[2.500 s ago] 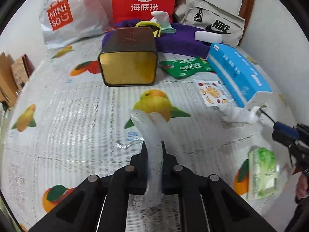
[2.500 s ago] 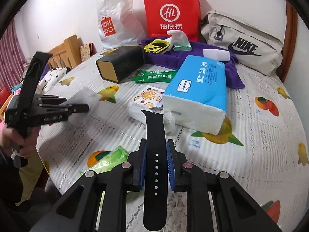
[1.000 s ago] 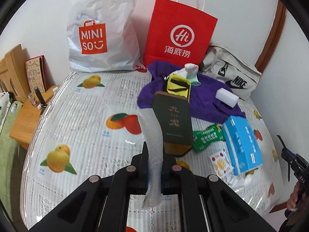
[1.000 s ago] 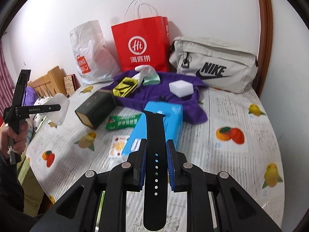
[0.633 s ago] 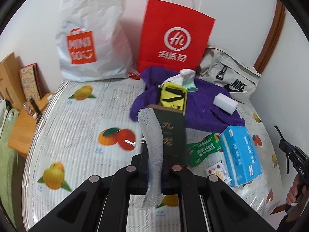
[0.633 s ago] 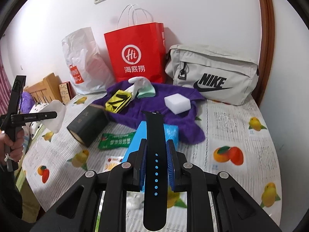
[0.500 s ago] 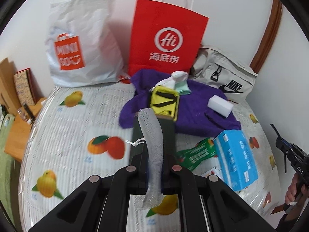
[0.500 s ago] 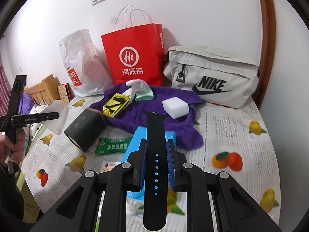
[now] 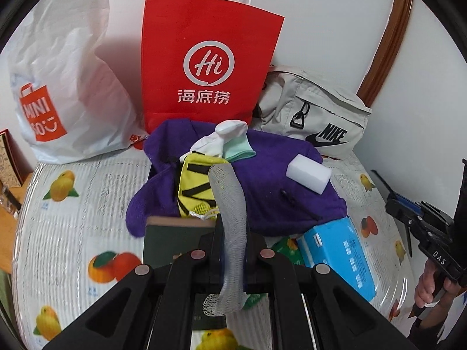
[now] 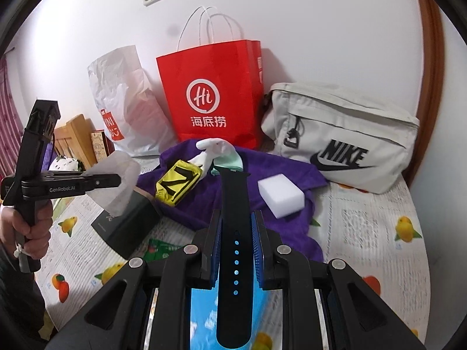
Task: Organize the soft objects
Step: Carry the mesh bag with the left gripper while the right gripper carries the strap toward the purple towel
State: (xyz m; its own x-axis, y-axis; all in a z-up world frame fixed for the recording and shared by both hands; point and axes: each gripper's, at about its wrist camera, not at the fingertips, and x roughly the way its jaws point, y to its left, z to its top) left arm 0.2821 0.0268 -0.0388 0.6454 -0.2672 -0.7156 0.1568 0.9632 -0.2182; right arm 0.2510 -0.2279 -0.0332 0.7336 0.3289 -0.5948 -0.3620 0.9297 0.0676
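Note:
My left gripper (image 9: 232, 233) is shut on a white foam net sleeve (image 9: 230, 204), which stands up between the fingers. The right wrist view shows the same sleeve (image 10: 115, 192) hanging from that gripper at the left. My right gripper (image 10: 235, 224) is shut on a black watch strap (image 10: 233, 198) that points forward. Ahead of both lies a purple cloth (image 9: 271, 180). On the cloth rest a yellow mesh pouch (image 9: 195, 186), white and mint socks (image 9: 230, 140) and a white sponge block (image 9: 308, 175).
A red paper bag (image 9: 210, 67), a white plastic bag (image 9: 64, 87) and a grey Nike bag (image 9: 315, 122) stand along the wall. A dark green box (image 9: 172, 239) and a blue tissue pack (image 9: 338, 250) lie under the grippers on the fruit-print cover (image 9: 73, 218).
Both grippers have travelled forward over the cover toward the purple cloth and the bags, which now look larger and closer. Each keeps its grip on the same thing.

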